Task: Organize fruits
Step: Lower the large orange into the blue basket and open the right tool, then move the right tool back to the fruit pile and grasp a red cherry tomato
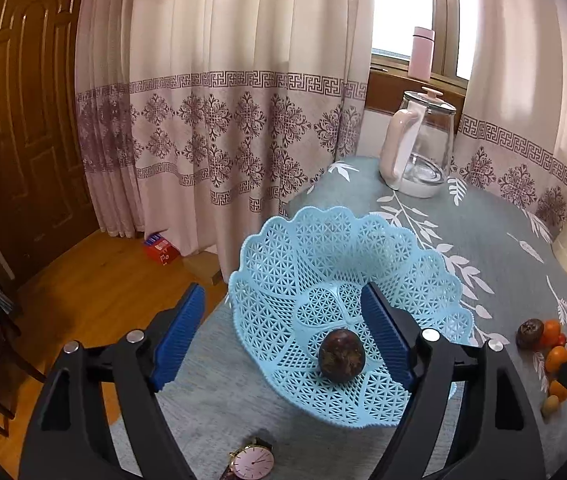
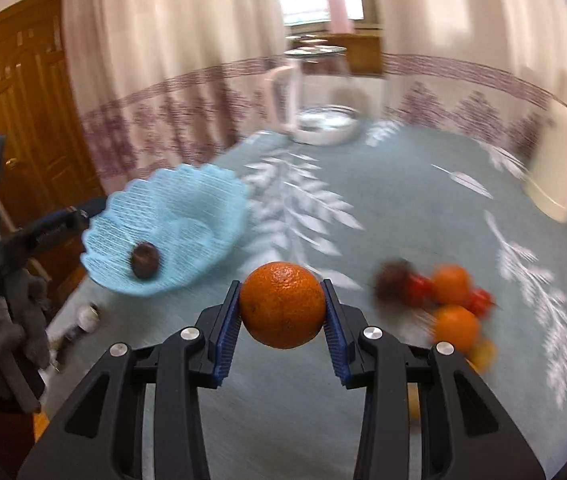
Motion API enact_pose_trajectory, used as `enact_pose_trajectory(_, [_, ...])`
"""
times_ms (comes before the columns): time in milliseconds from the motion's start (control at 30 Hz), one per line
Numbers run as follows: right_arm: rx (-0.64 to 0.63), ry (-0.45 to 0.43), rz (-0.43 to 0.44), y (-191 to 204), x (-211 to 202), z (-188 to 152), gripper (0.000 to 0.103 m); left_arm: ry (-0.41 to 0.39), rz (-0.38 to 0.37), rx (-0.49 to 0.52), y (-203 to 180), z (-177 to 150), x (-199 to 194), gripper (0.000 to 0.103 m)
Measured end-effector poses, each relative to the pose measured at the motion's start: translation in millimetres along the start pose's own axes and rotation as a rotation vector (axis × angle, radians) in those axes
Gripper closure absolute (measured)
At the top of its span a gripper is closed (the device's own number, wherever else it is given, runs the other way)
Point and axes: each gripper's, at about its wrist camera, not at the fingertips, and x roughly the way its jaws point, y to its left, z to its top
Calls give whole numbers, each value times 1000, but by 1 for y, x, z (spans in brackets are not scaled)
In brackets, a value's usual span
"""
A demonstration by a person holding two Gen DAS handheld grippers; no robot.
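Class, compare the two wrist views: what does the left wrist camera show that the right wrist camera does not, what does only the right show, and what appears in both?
Only the left wrist view shows the open left gripper from behind, a red box on the floor and the watch face clearly.

Only the right wrist view shows the right gripper shut on an orange, and a gloved hand holding the left tool.

Both show the blue basket containing one dark fruit, the glass kettle, the fruit pile and the leaf-patterned tablecloth.

Patterned curtains, bright window, wooden door, wood floor.
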Motion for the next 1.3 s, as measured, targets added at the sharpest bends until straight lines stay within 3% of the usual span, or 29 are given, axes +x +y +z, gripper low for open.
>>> enact_pose_trajectory(233, [-14,44,91,44,48,27,64,0,-26,-21,2,3,-3,21])
enact_pose_trajectory(500, [-47,109,95,73,91,34,63,8,-14,-62,14,5,1,21])
enact_pose_trajectory(900, [13,97,87,56,79,28,63,26,-12,-61,14,1,7,21])
enact_pose_trajectory(1133, [50,74,79,47,66,21,58,19,-14,-58,11,2,5,6])
enact_pose_trajectory(1300, [70,58,69,43,56,15,50,14,-18,-61,10,2,2,4])
